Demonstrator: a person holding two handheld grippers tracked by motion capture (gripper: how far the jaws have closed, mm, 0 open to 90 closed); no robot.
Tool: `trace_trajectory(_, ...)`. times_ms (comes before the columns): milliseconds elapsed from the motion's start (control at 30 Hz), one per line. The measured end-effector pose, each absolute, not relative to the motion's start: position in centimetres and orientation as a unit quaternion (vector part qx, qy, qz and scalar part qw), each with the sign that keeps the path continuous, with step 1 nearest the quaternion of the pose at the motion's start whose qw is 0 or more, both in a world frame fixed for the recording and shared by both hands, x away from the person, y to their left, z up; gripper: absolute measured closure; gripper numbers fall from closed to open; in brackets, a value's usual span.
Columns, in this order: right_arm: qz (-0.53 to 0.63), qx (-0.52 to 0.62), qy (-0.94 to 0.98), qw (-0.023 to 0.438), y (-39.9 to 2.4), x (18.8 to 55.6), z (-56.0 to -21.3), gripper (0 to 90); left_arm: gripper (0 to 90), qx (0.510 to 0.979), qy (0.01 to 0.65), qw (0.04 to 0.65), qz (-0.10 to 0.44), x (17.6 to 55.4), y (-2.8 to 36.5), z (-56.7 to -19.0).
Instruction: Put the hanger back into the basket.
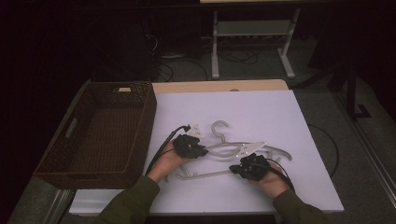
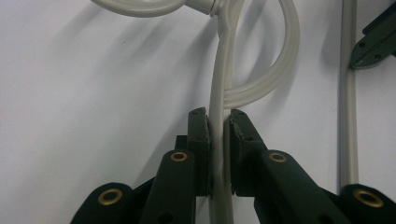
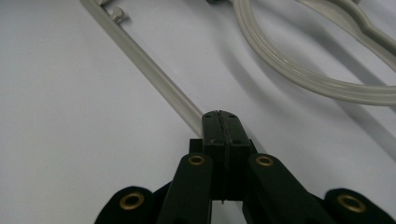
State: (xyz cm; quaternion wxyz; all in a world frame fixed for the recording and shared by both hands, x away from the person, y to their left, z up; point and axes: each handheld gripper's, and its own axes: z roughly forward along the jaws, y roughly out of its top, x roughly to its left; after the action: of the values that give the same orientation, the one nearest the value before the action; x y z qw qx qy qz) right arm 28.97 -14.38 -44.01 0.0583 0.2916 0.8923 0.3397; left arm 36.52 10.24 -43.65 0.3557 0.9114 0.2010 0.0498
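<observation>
A pale plastic clothes hanger (image 1: pixel 223 148) lies flat on the white table (image 1: pixel 261 112), its hook (image 1: pixel 219 126) pointing away from me. My left gripper (image 1: pixel 203 151) is shut on one of the hanger's curved arms (image 2: pixel 219 88), which runs up between the jaws of the left gripper (image 2: pixel 219 122). My right gripper (image 1: pixel 236 169) sits at the hanger's straight bottom bar (image 3: pixel 149 70). The right gripper (image 3: pixel 220 116) has its jaws pressed together with no gap, and the bar disappears beneath their tip. Part of the right gripper (image 2: pixel 377 43) also appears in the left gripper view.
A dark wicker basket (image 1: pixel 150 109) stands on the left side of the table, its near wall close to my left hand. Metal stand legs (image 1: pixel 215 51) and cables lie on the floor beyond the table's far edge.
</observation>
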Motion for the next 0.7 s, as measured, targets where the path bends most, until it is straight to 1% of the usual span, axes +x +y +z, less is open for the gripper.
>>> trace_trajectory(200, 0.347, 0.292, 0.889, 0.061, -14.8, 29.0, -43.7, 89.7, 82.0, 0.912, 0.200, 0.356, 0.039, 36.6, 10.5, -43.5)
trace_trajectory(433, 0.375, 0.302, 0.874, 0.069, -15.9, 29.0, -42.7, 88.6, 82.2, 0.912, 0.202, 0.355, 0.038, 36.4, 10.5, -43.2)
trace_trajectory(533, 0.395, 0.309, 0.862, 0.073, -16.3, 28.8, -42.1, 73.1, 82.3, 0.909, 0.206, 0.361, 0.041, 36.3, 10.5, -42.8)
trace_trajectory(600, 0.405, 0.315, 0.854, 0.084, -16.6, 28.6, -41.8, 58.7, 82.3, 0.907, 0.207, 0.364, 0.043, 36.4, 10.6, -42.5)
trace_trajectory(667, 0.407, 0.322, 0.850, 0.090, -17.0, 28.4, -41.6, 46.2, 82.3, 0.906, 0.211, 0.365, 0.043, 36.4, 10.7, -42.2)
trace_trajectory(700, 0.410, 0.319, 0.849, 0.101, -17.2, 28.4, -41.5, 41.1, 82.4, 0.902, 0.216, 0.371, 0.045, 36.4, 10.6, -42.1)
